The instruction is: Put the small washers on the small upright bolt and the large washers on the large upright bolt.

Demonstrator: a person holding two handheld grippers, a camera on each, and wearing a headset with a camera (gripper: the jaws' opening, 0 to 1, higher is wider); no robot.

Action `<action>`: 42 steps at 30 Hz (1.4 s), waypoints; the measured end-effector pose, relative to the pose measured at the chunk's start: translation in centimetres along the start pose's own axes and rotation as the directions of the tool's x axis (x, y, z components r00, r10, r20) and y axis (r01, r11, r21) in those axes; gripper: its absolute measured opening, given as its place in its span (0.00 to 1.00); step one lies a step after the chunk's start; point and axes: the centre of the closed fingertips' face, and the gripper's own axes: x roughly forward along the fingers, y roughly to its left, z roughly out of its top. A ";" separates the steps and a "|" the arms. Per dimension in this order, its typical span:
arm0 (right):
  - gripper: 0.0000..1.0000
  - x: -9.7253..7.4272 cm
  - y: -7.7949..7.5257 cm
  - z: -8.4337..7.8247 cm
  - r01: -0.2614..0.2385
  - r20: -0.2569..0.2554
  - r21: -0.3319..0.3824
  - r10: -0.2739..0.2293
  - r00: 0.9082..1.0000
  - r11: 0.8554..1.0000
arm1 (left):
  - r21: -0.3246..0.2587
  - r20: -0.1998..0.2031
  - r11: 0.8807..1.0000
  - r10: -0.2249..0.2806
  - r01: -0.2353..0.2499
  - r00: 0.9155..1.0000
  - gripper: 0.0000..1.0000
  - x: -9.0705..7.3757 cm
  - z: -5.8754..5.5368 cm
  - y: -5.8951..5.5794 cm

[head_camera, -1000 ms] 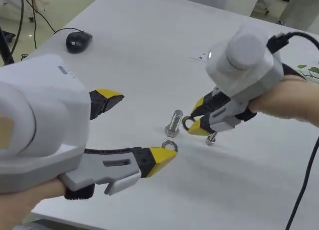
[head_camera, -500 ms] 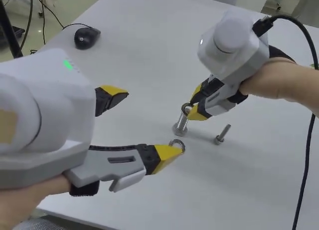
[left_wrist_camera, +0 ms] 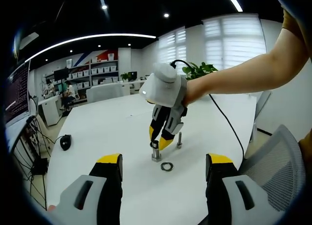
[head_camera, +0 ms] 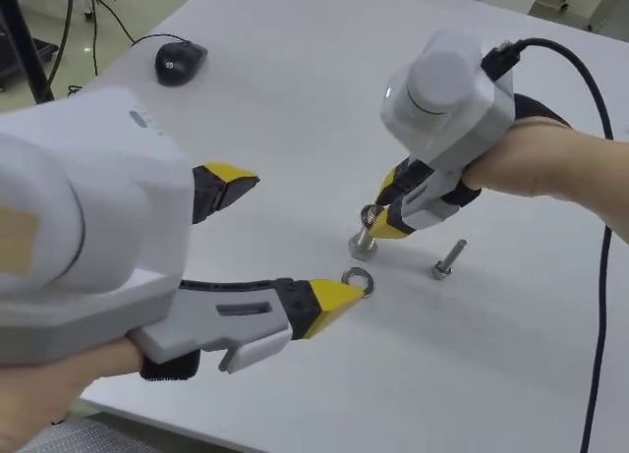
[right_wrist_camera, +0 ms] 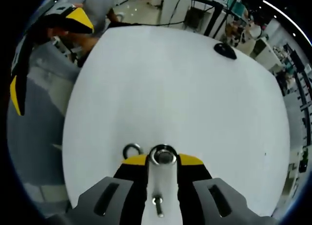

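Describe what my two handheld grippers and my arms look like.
The left gripper and right gripper each have a bulky white-grey housing, black jaw arms and yellow wedge-shaped tips. A black cable runs off the back of the right one, and a black strap passes under the hand. The arm holding it wears a short orange-brown sleeve.

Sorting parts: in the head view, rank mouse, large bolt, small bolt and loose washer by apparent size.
1. mouse
2. large bolt, partly hidden
3. small bolt and loose washer: too alike to rank
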 end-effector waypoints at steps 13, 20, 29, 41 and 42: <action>0.22 0.0 -0.3 0.3 -0.010 -0.083 -0.123 0.000 0.997 0.992 | -0.004 -0.002 1.000 0.000 0.000 1.000 0.69 0.0 -0.1 -0.1; 0.22 0.4 0.6 0.1 -0.058 -0.133 -0.134 0.040 0.990 0.989 | -0.005 -0.001 1.000 0.006 -0.006 1.000 0.69 -0.1 -0.1 -0.1; 0.22 2.7 0.9 -0.7 -0.085 -0.155 -0.131 0.064 0.986 0.988 | -0.009 0.000 1.000 0.015 -0.015 1.000 0.69 -0.4 -0.1 -0.1; 0.25 2.9 0.8 -1.8 -0.074 -0.086 -0.075 0.067 0.994 0.994 | -0.005 -0.001 1.000 0.015 -0.015 1.000 0.69 -0.5 -0.2 0.1; 0.26 2.7 1.0 -1.6 -0.074 -0.055 -0.039 0.072 0.996 0.996 | -0.004 -0.001 1.000 0.015 -0.015 1.000 0.69 -0.4 -0.2 0.1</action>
